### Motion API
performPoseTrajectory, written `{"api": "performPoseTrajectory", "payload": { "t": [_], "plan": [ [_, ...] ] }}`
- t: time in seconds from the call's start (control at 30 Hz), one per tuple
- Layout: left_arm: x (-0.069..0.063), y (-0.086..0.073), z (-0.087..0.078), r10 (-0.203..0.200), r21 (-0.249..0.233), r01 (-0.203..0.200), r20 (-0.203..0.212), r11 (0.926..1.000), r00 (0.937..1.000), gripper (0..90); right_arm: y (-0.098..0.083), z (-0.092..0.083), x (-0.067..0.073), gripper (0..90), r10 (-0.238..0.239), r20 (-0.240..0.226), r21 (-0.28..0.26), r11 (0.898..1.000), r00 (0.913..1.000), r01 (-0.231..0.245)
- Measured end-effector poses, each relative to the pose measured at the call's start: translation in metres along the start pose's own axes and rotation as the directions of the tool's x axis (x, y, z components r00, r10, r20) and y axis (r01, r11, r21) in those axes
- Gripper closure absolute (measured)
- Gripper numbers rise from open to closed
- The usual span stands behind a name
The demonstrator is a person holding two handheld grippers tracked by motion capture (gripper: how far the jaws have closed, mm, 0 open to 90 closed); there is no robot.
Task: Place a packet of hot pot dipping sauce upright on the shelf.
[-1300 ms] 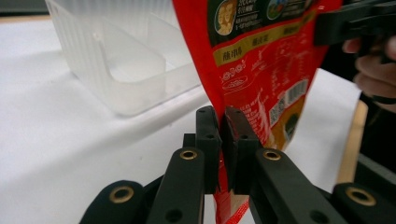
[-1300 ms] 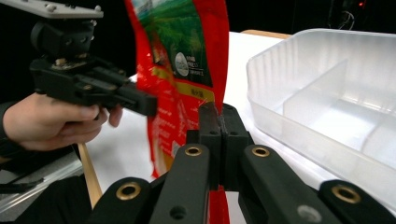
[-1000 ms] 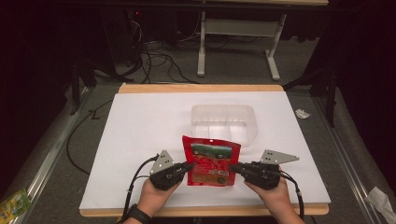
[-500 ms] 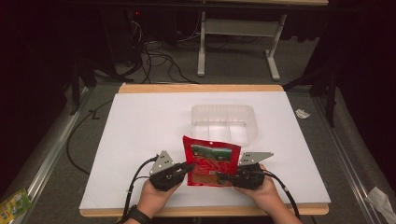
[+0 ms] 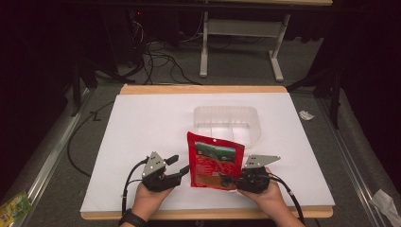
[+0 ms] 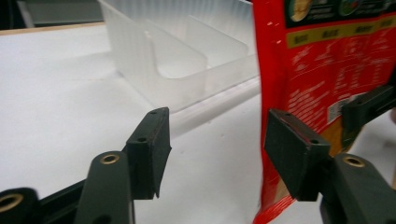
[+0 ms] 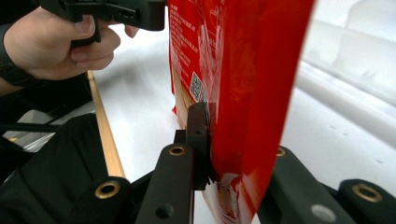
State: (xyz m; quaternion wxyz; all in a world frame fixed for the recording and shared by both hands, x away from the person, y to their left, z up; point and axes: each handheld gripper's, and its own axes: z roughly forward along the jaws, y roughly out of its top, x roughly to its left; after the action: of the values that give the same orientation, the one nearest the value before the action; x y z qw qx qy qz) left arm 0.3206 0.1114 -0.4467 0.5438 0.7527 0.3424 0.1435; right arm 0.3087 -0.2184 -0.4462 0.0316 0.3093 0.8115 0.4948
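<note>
High view, red pouch [image 5: 215, 161] held upright near the table's [image 5: 142, 123] near edge, in front of the clear tray [image 5: 227, 122], pinched by the right gripper [image 5: 227, 181], left gripper [image 5: 182, 165] just beside it, left gripper view, jaws just opened, spread, pouch edge between them, not pressed, right gripper view, pouch clamped between the pads.

My left gripper [image 5: 182, 168] has just let its jaws spread, and the upright red foil pouch [image 5: 215, 161] stands just off one pad, blocking any swing toward my right gripper [image 5: 226, 180] (clamped on the pouch's lower corner). Behind the pouch the clear ribbed plastic bin [image 5: 227, 122] walls off the far side. Left of both, the white tabletop [image 5: 142, 127] lies open.
</note>
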Motion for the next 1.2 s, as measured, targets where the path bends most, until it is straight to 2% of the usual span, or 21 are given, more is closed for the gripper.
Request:
{"api": "performPoseTrajectory", "payload": {
  "t": [0.13,0.3,0.73,1.07,1.2],
  "plan": [
    [0.002,-0.001,-0.002,0.012,0.023,-0.011,-0.021,0.9997,0.9997,35.9,0.001,-0.006,-0.001,82.2,0.010,0.035,-0.026,1.000,0.9993,-0.010],
    [0.006,-0.001,-0.004,-0.008,0.029,0.009,-0.038,0.9995,0.9992,33.2,0.003,-0.015,-0.003,82.4,0.023,0.072,-0.057,0.998,0.9971,-0.018],
    [0.008,-0.003,-0.005,0.003,0.028,-0.001,-0.042,0.9996,0.9991,31.7,0.007,-0.038,-0.008,82.6,0.045,0.147,-0.142,0.990,0.9881,-0.024],
    [0.010,-0.002,-0.008,0.006,0.014,-0.006,-0.041,0.9999,0.9991,31.8,0.008,-0.053,-0.012,82.7,0.067,0.205,-0.198,0.980,0.9765,-0.026],
    [0.011,-0.001,-0.009,0.008,0.009,-0.007,-0.044,0.9999,0.9990,31.6,0.009,-0.059,-0.013,82.7,0.075,0.241,-0.217,0.976,0.9677,-0.021]
  ]
}}
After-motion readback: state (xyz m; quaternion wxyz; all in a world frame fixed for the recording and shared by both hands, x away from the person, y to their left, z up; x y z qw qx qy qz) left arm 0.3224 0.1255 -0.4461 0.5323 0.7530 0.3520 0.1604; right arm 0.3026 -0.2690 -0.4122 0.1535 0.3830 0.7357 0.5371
